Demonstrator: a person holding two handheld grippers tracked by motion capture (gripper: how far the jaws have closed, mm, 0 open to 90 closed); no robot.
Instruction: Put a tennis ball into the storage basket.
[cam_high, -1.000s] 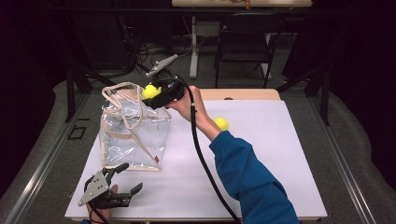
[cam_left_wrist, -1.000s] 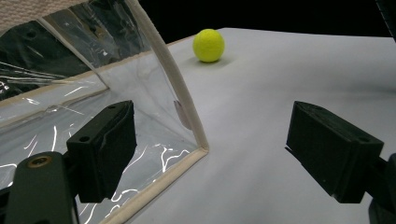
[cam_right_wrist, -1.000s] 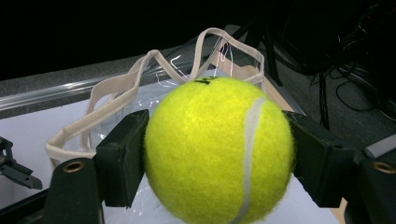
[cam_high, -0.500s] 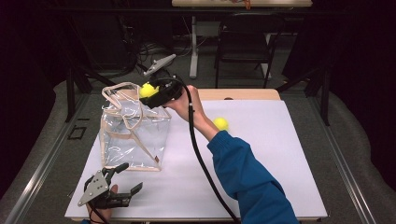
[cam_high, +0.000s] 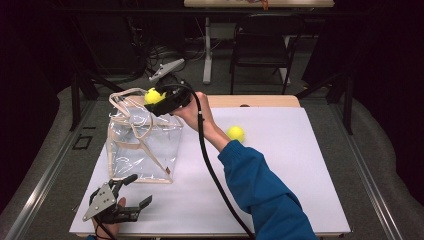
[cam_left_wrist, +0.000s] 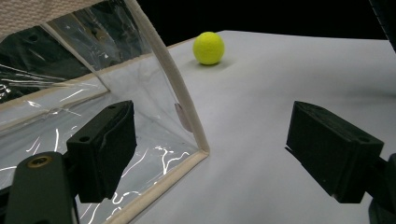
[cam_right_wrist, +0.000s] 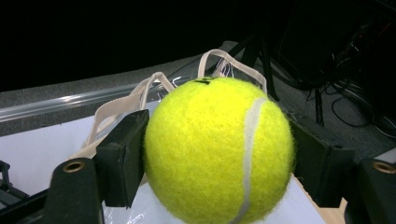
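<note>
A clear plastic tote bag (cam_high: 142, 145) with beige trim and handles stands on the left of the white table (cam_high: 280, 190). My right gripper (cam_high: 154, 98) is shut on a yellow tennis ball (cam_right_wrist: 219, 149) and holds it over the bag's open top, above the handles (cam_right_wrist: 140, 95). A second tennis ball (cam_high: 235, 133) lies on the table to the right of the bag; the left gripper view has it (cam_left_wrist: 208, 47) beyond the bag's corner (cam_left_wrist: 187, 126). My left gripper (cam_high: 131, 192) rests open near the front left table edge, just in front of the bag.
A black cable (cam_high: 210, 165) trails from the right gripper across the table. A wooden strip (cam_high: 250, 101) lies along the table's far edge. A chair (cam_high: 260, 50) and cables stand on the floor behind.
The right gripper with the ball has shifted slightly left over the bag's opening. The left gripper has stayed put.
</note>
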